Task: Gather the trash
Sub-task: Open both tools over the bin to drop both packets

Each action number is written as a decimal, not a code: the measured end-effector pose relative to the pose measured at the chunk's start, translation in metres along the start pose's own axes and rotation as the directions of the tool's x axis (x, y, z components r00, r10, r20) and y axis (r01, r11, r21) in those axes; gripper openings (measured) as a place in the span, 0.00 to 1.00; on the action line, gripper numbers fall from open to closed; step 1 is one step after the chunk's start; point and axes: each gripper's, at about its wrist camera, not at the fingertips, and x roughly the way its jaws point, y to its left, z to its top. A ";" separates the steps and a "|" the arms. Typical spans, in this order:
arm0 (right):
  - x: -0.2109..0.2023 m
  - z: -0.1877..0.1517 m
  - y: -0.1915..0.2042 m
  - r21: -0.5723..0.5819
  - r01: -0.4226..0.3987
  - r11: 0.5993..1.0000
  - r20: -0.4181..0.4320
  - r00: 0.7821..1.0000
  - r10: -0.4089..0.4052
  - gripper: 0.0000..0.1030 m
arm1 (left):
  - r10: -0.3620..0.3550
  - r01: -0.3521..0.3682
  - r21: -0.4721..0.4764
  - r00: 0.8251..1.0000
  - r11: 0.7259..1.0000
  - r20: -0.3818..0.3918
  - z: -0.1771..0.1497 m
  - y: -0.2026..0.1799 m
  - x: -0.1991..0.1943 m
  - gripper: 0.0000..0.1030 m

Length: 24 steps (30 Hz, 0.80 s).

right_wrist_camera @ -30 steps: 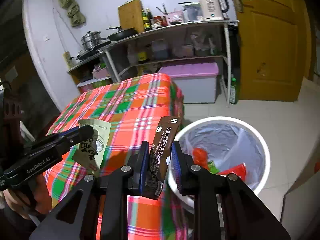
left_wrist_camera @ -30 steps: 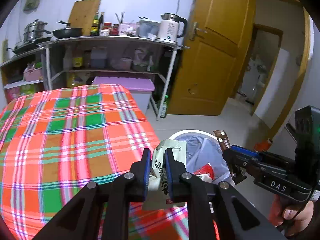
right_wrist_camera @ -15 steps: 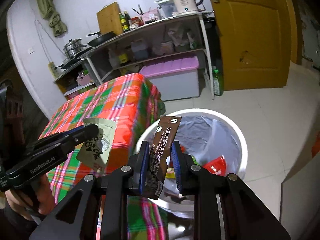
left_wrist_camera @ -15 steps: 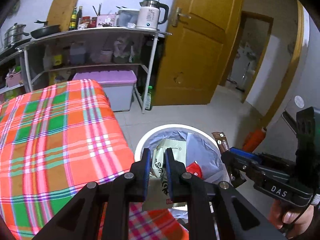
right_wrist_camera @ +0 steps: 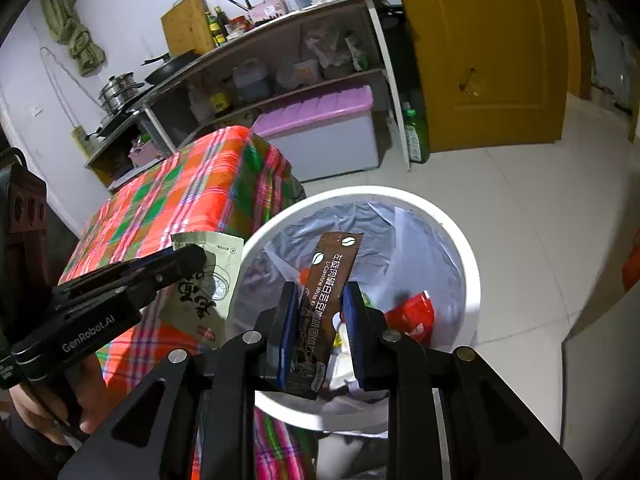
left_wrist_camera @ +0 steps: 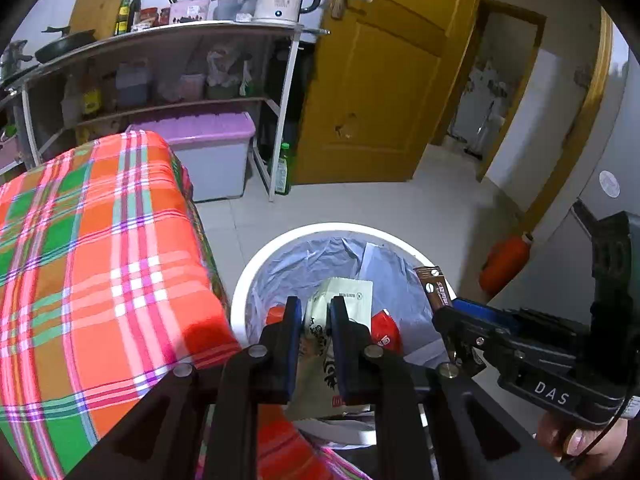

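My left gripper (left_wrist_camera: 314, 312) is shut on a pale green-white snack packet (left_wrist_camera: 344, 300) and holds it over the near rim of a white trash bin (left_wrist_camera: 256, 272) lined with a grey bag. My right gripper (right_wrist_camera: 322, 296) is shut on a brown coffee sachet (right_wrist_camera: 332, 276) and holds it upright above the bin (right_wrist_camera: 468, 264). Red wrappers (right_wrist_camera: 414, 314) lie inside the bin. The right gripper (left_wrist_camera: 446, 314) with the sachet (left_wrist_camera: 436, 288) shows at the right of the left wrist view. The left gripper (right_wrist_camera: 192, 256) with the packet (right_wrist_camera: 208, 280) shows at the left of the right wrist view.
A table with an orange-green plaid cloth (left_wrist_camera: 92, 248) stands left of the bin. Behind it are a metal shelf with kitchenware (left_wrist_camera: 168, 40), a purple-lidded storage box (left_wrist_camera: 212, 148) and a yellow door (left_wrist_camera: 384, 80). An orange object (left_wrist_camera: 506, 256) lies on the tiled floor at the right.
Both grippers have moved from above the table's edge to over the trash bin, each still holding its packet. The bin now fills more of both views.
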 end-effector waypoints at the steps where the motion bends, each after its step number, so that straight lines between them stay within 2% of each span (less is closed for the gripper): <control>1: 0.001 0.000 -0.003 0.006 0.000 1.000 -0.002 1.000 0.000 0.24 | -0.002 0.002 -0.001 1.000 1.000 -0.005 0.000 -0.001 0.003 0.14; 5: 0.004 0.000 -0.007 0.010 0.012 1.000 -0.007 1.000 -0.012 0.24 | -0.008 0.008 -0.005 1.000 1.000 -0.023 0.003 -0.002 0.012 0.15; 7: 0.005 -0.001 -0.008 0.007 0.018 1.000 -0.009 1.000 -0.018 0.26 | -0.019 0.019 -0.007 0.999 1.000 -0.027 0.003 -0.001 0.015 0.21; 9: 0.007 -0.001 -0.007 0.006 0.015 1.000 -0.012 1.000 -0.015 0.36 | -0.023 0.023 -0.010 0.999 1.000 -0.030 0.003 -0.001 0.017 0.25; 11: 0.007 -0.001 -0.007 0.006 0.012 1.000 -0.010 1.000 -0.012 0.41 | -0.021 0.020 -0.011 0.999 1.000 -0.030 0.002 0.000 0.018 0.25; 24: -0.012 -0.004 0.006 -0.011 0.012 1.000 0.020 1.000 -0.012 0.41 | -0.015 0.015 -0.012 1.000 1.000 0.017 -0.005 0.001 -0.012 0.25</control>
